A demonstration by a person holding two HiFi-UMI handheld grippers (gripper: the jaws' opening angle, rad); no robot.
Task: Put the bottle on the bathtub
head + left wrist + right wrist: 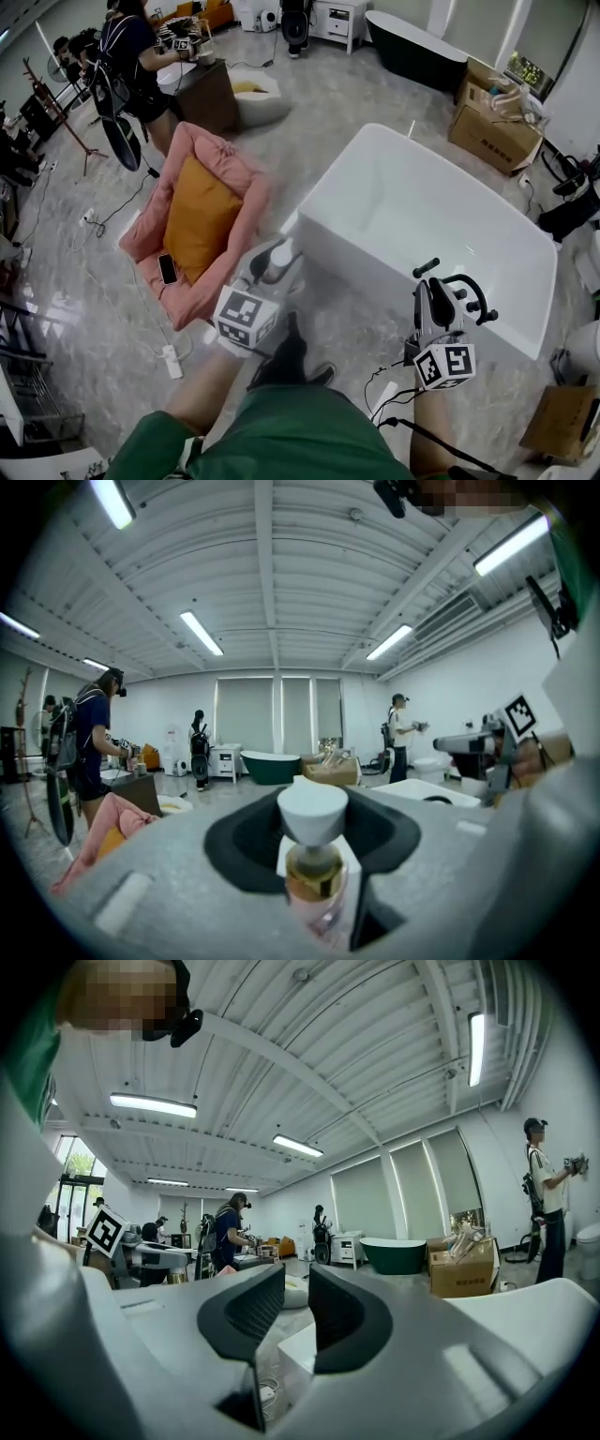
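while the bottle [314, 860] is up off the floor, key relation: it sits in the left gripper [270, 270] and the bathtub [323, 187] near-left corner lies just ahead and right of it
left tongs: clamped on the bottle neck, dark pads on both sides, white cap [312, 810] poking out past them
bottle axis: runs roughly along the jaws, cap end away from the camera, pinkish body towards it
right tongs: right gripper [441, 281] has a narrow gap between the pads, nothing in it; it hangs in front of the tub's near long wall
nearer hand: left one, it has the load already; right one is nearer the tub but idle
judged step: carry and set down, not yet done; probably move right-forward onto the near rim, which looks narrow, so tipping is a risk
surface: white tub, empty inside, rim bare; grey marble floor [309, 94] round it
left of tub: pink cushion [202, 220] with orange pad, phone [168, 269] on its near edge
far: cardboard boxes [492, 131] off the tub's far right corner, dark bathtub [412, 47] at the back, a person [131, 56] far left
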